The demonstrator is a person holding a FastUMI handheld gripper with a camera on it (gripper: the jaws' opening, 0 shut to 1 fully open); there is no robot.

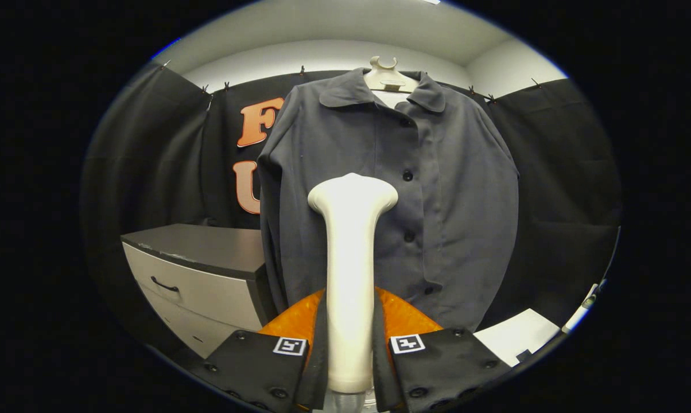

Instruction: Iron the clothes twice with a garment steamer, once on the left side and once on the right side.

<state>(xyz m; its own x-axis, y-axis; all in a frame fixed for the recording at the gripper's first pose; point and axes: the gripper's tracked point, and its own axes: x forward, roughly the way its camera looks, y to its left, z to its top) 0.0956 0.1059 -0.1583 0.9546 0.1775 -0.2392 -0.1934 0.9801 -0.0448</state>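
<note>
A dark grey button-up shirt (437,189) hangs on a pale hanger (387,74) against the booth's wall, facing me. A white garment steamer (351,258) stands upright between my fingers, its handle pressed from both sides. The gripper (350,350) is shut on that handle. The steamer's wide head (352,192) is in front of the shirt's left half, about mid-chest, left of the button row. Whether the head touches the cloth I cannot tell.
A low cabinet (202,269) with a dark top and pale drawers stands left of the shirt. A white flat surface (517,338) lies low on the right, with a white rod-like object (581,312) beyond it. Black cloth hangs all around behind.
</note>
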